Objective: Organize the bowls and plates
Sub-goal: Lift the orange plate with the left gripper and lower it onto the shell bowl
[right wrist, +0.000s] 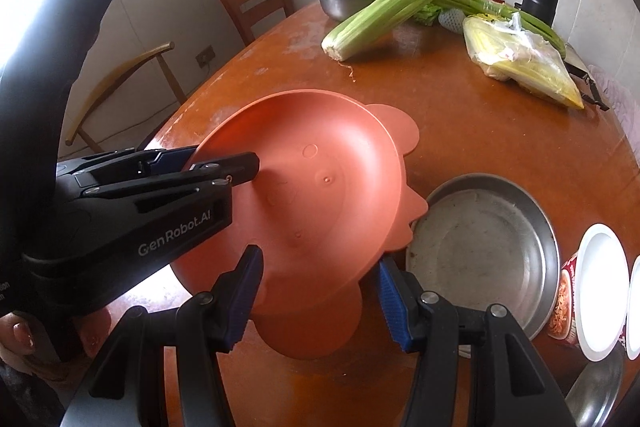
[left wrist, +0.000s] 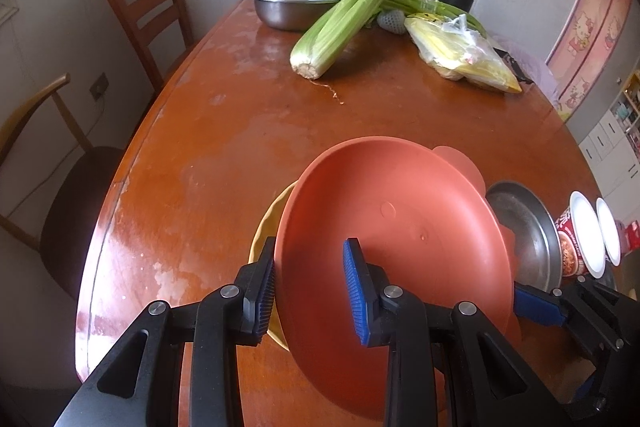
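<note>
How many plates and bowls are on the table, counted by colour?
Orange-red plate: 1, held tilted by both grippers
Yellow dish: 1, only its edge shows behind the orange-red plate
Silver metal plate: 1
Silver metal bowl: 1, at the far end; more dishes behind it are too hidden to count
Total: 4

left gripper (left wrist: 312, 287): jaws clamped on the near-left rim of the orange plate (left wrist: 392, 227), one finger outside the rim, the other inside the dish
orange plate: tilted, raised ahead of the fingers
yellow dish (left wrist: 267, 227): under the plate, just left of the left finger (left wrist: 262, 291)
right gripper (left wrist: 538, 301): at the plate's right edge, right of the fingers; grip unclear
steel plate (left wrist: 528, 227): right of the orange plate
cup noodles (left wrist: 576, 239): far right
celery (left wrist: 344, 23), steel bowl (left wrist: 292, 5): well beyond the fingertips on the table (left wrist: 224, 131)
</note>
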`<control>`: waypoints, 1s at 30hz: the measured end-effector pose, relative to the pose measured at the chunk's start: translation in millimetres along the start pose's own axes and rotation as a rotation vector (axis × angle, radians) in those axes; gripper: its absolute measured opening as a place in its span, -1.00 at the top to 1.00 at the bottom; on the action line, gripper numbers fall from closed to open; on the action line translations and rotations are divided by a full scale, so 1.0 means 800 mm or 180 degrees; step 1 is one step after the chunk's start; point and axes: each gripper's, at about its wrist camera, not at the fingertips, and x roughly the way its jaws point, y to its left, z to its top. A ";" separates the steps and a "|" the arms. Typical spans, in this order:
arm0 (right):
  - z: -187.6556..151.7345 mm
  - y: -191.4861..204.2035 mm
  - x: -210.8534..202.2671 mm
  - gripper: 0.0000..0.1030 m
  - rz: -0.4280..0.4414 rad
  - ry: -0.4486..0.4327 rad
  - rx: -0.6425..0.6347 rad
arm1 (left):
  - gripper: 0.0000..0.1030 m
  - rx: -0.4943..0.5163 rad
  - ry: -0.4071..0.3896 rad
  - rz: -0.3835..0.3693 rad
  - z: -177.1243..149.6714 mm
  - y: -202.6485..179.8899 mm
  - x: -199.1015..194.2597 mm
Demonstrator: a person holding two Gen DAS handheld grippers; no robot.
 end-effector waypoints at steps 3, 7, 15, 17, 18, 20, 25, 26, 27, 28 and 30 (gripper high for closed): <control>0.001 0.002 0.004 -0.09 0.0036 0.0028 -0.0005 | 0.38 -0.0014 0.0016 0.0031 0.002 0.002 0.005; 0.000 0.007 0.005 -0.09 0.0057 0.0053 -0.0037 | 0.36 -0.0027 0.0030 0.0054 0.006 0.004 0.009; 0.001 0.013 0.006 -0.09 0.0079 0.0086 -0.0083 | 0.35 -0.0024 0.0024 0.0107 0.014 0.006 0.017; 0.001 0.014 0.006 -0.09 0.0085 0.0087 -0.0083 | 0.35 -0.0024 0.0011 0.0108 0.015 0.008 0.017; 0.001 0.013 0.006 -0.09 0.0090 0.0081 -0.0081 | 0.35 -0.0031 0.0019 0.0103 0.016 0.008 0.017; 0.002 0.013 0.004 -0.09 0.0098 0.0072 -0.0081 | 0.35 -0.0041 0.0018 0.0103 0.018 0.009 0.018; 0.001 0.010 0.001 -0.09 0.0118 0.0071 -0.0070 | 0.35 -0.0058 0.0005 0.0108 0.019 0.011 0.016; 0.001 0.010 0.000 -0.09 0.0121 0.0072 -0.0064 | 0.35 -0.0062 -0.0007 0.0111 0.019 0.011 0.014; 0.001 0.009 0.000 -0.09 0.0122 0.0070 -0.0057 | 0.35 -0.0065 -0.0017 0.0114 0.019 0.011 0.013; 0.001 0.008 -0.001 -0.09 0.0122 0.0069 -0.0051 | 0.35 -0.0072 -0.0026 0.0118 0.019 0.012 0.011; 0.001 0.008 -0.003 -0.09 0.0125 0.0056 -0.0042 | 0.35 -0.0083 -0.0043 0.0136 0.019 0.013 0.009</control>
